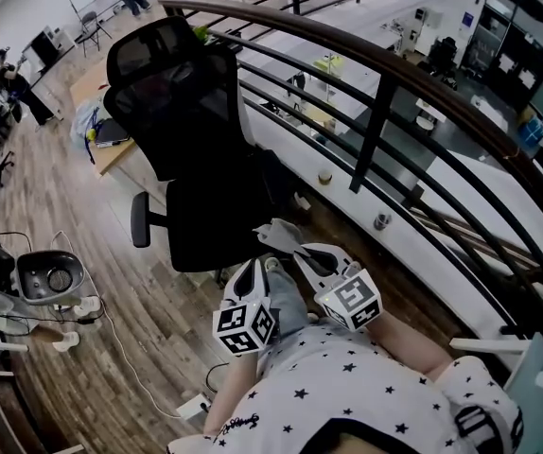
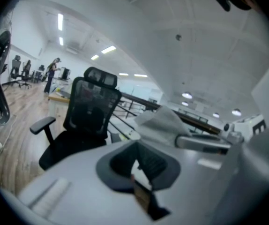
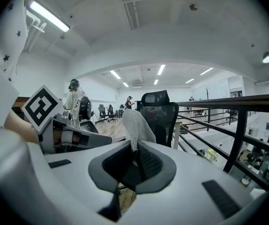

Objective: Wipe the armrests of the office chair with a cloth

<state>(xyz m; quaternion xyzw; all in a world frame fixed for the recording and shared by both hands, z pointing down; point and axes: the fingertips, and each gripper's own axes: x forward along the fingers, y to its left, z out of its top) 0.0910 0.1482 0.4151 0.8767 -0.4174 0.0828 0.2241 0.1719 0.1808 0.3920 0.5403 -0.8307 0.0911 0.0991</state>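
Railing (image 1: 385, 93) close beside black office chair (image 1: 191, 159), open floor (image 1: 54, 206) opposite; right gripper (image 3: 135, 153) pinches pale cloth (image 3: 133, 123), left gripper (image 2: 137, 161) jaws together.

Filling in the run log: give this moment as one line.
phase: pre-wipe | right gripper: shut on cloth | left gripper: shut, empty | office chair: ahead, cloth off armrest

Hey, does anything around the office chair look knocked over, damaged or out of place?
Nothing stands out. The office chair stands upright beside the railing, and the armrest that shows is in place and looks intact. The cloth is pinched in the right gripper and appears to be short of the chair.
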